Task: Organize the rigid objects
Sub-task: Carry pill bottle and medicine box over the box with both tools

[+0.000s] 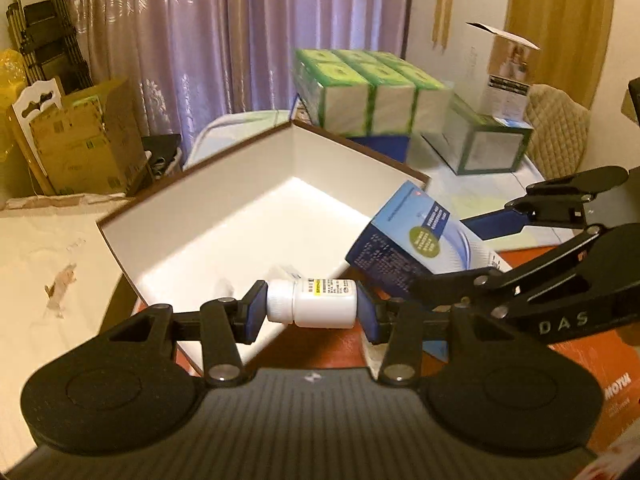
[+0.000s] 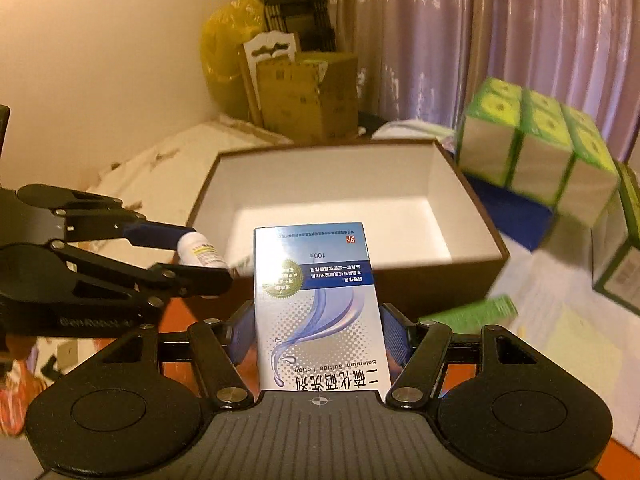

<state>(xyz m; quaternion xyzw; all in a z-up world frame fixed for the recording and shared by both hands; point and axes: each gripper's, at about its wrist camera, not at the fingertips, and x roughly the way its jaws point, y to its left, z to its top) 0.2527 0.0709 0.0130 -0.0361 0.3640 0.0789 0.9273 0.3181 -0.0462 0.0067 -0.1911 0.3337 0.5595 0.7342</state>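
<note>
My left gripper (image 1: pixel 310 306) is shut on a small white pill bottle (image 1: pixel 316 303), held sideways above the near corner of an open brown box with a white inside (image 1: pixel 224 216). My right gripper (image 2: pixel 318 336) is shut on a blue and silver lotion carton (image 2: pixel 316 304), held upright just in front of the same box (image 2: pixel 360 200). The carton (image 1: pixel 416 236) and right gripper show at the right of the left wrist view. The left gripper with the bottle (image 2: pixel 200 254) shows at the left of the right wrist view. The box inside looks empty.
Green and white tissue boxes (image 1: pixel 368 92) are stacked behind the box on a blue base. Another green box (image 1: pixel 492 140) lies to the right. Cardboard cartons (image 1: pixel 80 140) stand at the back left by a curtain. An orange surface (image 1: pixel 580 364) lies under the grippers.
</note>
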